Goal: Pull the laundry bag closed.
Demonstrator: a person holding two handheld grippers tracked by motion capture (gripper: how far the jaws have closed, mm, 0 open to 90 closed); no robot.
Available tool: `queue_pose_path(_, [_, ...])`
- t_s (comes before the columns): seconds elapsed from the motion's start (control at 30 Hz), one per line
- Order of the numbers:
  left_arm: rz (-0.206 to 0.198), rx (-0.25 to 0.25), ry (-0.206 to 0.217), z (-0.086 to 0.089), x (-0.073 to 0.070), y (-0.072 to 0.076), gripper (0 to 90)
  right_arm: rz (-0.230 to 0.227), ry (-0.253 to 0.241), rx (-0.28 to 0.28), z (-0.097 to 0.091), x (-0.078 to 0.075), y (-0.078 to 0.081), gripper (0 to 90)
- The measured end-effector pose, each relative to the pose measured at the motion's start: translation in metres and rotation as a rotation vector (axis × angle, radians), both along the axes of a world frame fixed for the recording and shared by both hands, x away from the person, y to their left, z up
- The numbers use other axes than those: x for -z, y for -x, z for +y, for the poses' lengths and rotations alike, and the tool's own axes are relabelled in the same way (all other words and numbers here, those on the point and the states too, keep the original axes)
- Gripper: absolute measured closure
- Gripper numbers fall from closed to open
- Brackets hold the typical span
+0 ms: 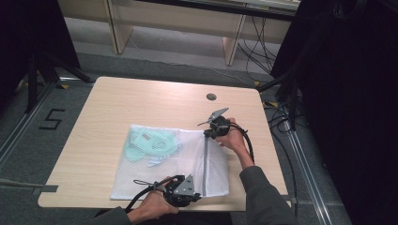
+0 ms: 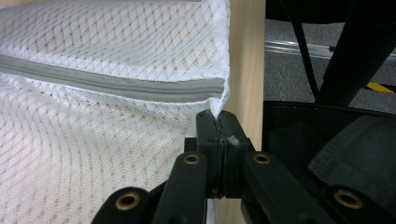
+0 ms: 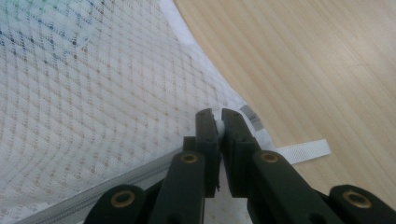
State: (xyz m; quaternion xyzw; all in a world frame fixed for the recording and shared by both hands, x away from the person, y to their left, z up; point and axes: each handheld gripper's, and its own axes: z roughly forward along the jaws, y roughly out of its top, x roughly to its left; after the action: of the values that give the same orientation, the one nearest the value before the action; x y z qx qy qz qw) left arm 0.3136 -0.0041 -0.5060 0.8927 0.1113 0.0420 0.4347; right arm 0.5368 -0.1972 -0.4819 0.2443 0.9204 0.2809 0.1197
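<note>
Hand-held gripper (image 1: 206,132) and its twin (image 1: 196,194) pinch mesh bag (image 1: 155,178) ends.

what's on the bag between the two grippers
In the high view, the mesh bag's grey zipper runs between the left gripper and right gripper.

Looks like a lab/recording bay: floor rails (image 1: 307,173), taped "5" (image 1: 50,119), black stands (image 1: 35,70), loose cables (image 1: 260,49).
</note>
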Motion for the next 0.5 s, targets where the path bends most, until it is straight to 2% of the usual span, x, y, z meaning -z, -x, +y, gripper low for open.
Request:
queue_pose_path(0.1, [0.001, -0.001, -0.007, -0.0001, 0.0013, -0.0020, 88.7, -0.003, 0.017, 0.006, 0.0006, 0.0005, -0.0007, 86.2])
queue_pose_path(0.13, [0.002, 0.001, -0.011, -0.0002, 0.0019, -0.0024, 88.7, 0.001, 0.005, 0.017, 0.0020, 0.0022, 0.0001, 86.1])
queue_pose_path(0.3, [-0.007, -0.007, -0.020, -0.0020, 0.0027, -0.0034, 88.4, -0.022, 0.015, 0.005, 0.0020, 0.0023, -0.0027, 85.4])
queue_pose_path(0.37, [-0.012, -0.012, -0.021, -0.0024, 0.0033, -0.0034, 88.1, -0.027, 0.016, 0.011, 0.0029, 0.0030, -0.0029, 84.6])
queue_pose_path(0.4, [-0.015, -0.007, -0.029, -0.0023, 0.0033, -0.0036, 87.7, -0.016, 0.013, 0.019, 0.0038, 0.0037, -0.0022, 84.0])
queue_pose_path(0.5, [-0.010, -0.019, -0.027, -0.0022, 0.0026, -0.0049, 85.2, -0.032, 0.031, 0.039, 0.0052, 0.0035, -0.0019, 81.0])
